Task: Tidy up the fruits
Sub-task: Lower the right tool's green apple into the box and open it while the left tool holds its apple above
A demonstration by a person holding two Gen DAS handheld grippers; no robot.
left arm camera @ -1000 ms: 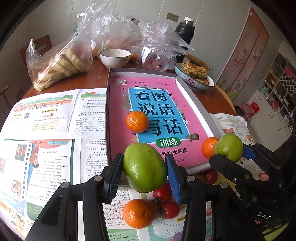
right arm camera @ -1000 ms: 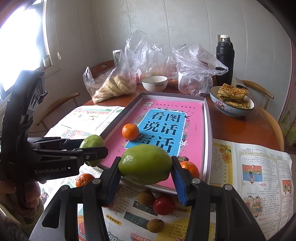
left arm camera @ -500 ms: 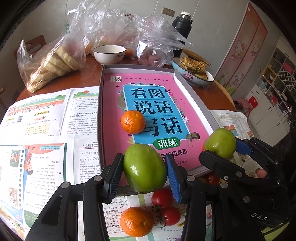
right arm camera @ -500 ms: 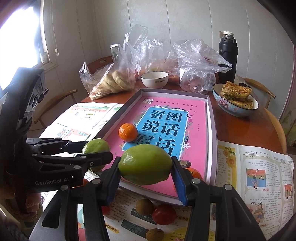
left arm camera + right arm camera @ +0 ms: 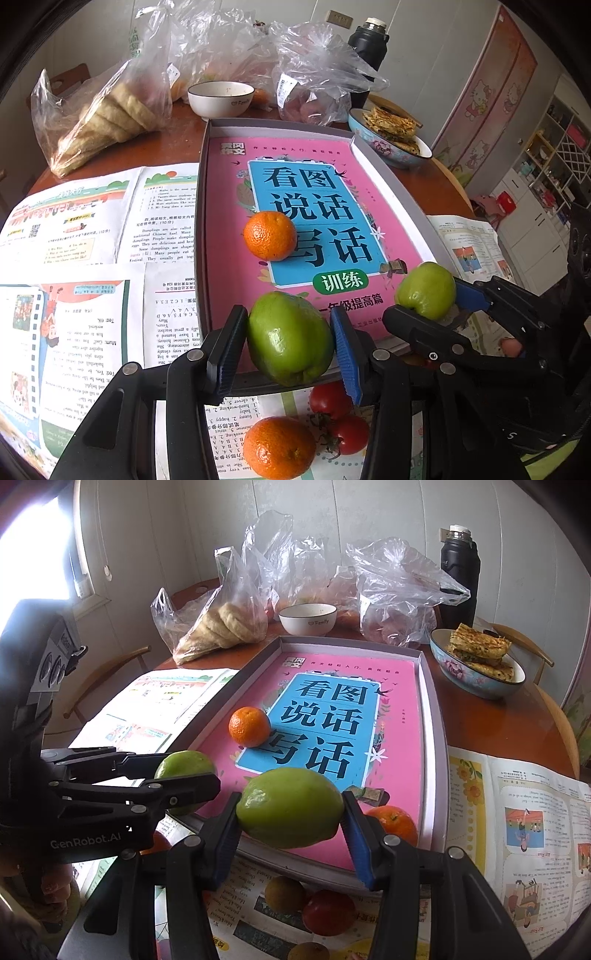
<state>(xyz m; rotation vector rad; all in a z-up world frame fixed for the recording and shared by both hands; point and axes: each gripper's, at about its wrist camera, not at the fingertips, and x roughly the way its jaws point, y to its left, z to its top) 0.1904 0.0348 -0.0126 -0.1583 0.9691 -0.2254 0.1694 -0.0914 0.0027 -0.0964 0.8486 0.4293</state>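
Left hand-held gripper [image 5: 288, 343]: clamped on a green fruit [image 5: 290, 338], blue pads pressed to both of its sides, held above the near edge of the tray.
Right hand-held gripper [image 5: 290, 814]: clamped on a second green fruit [image 5: 290, 806], lying crosswise between the pads, also over the tray's near edge.
Tray [image 5: 430, 716]: shallow grey box with a pink and blue book cover [image 5: 399, 686] as its floor; one mandarin [image 5: 249, 726] sits near its middle, another mandarin [image 5: 397, 821] in its near right corner.
Loose fruit: in front of the tray, on printed sheets, a third mandarin [image 5: 279, 448] beside cherry tomatoes [image 5: 340, 417]; brownish round fruits [image 5: 284, 893] and a red one [image 5: 328, 912] show under the right gripper.
Tabletop [image 5: 480, 723]: round, reddish-brown wood, largely covered by open printed pages [image 5: 74, 229].
Far side: white bowl [image 5: 307, 618], clear plastic bags, one holding bread [image 5: 221, 627], a black flask [image 5: 460, 576], a floral bowl of flatbreads [image 5: 480, 661].
Room: pale panelled wall, bright window at left, wooden chairs, white shelving [image 5: 546, 173] and a pink cartoon-cat panel [image 5: 491, 96].
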